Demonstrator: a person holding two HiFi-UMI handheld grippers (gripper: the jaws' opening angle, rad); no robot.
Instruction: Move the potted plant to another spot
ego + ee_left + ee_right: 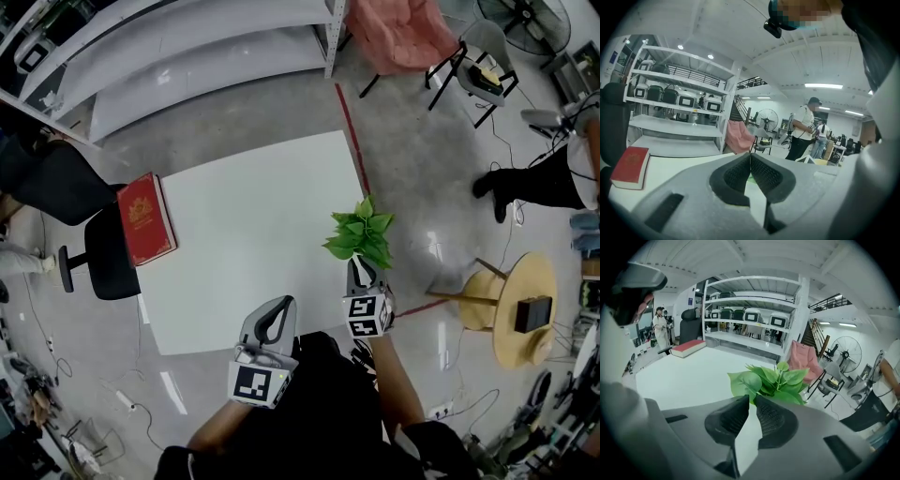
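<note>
1. Potted plant (359,234): it stands at the right edge of the white table (234,253), and its pot is hidden under the leaves.
2. The right gripper (752,398) is on it. Its jaws are almost together with green at their tips, so they seem to pinch the plant. I cannot tell whether the pot is off the table.
3. The left gripper (750,155) holds nothing, its jaws meeting at the tips, low near the table's front edge.
4. As I judge it, the grasp looks made. Carrying the plant and setting it down at a new spot are left.
5. No writing can be read. The red book (145,218) at the table's left edge shows only a gold emblem.
</note>
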